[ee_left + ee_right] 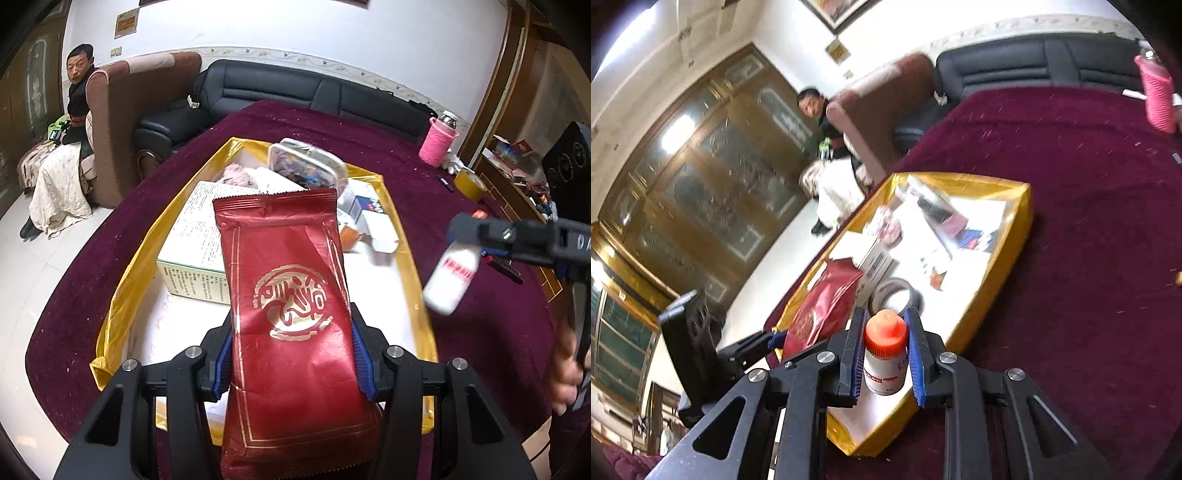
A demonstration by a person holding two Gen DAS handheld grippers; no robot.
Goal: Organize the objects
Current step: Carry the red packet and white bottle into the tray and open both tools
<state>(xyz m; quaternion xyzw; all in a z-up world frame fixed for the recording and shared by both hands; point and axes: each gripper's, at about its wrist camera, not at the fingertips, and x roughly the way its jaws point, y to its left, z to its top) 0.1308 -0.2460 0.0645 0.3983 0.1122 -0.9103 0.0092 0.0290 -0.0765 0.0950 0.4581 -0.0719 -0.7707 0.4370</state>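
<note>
Tray [122,306] on the table [461,229], sofa [295,86] behind.
In the tray, a box [194,240] lies left, a lidded container [306,162] at the back.

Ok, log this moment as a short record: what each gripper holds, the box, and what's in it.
left gripper: shut on red packet, held over the box
right gripper: shut on white bottle with orange cap
box: gold-edged, white inside, on maroon cloth
in box: green-white carton, clear tub, tape roll, small cartons
outside box: pink-sleeved bottle, yellow tape
</note>
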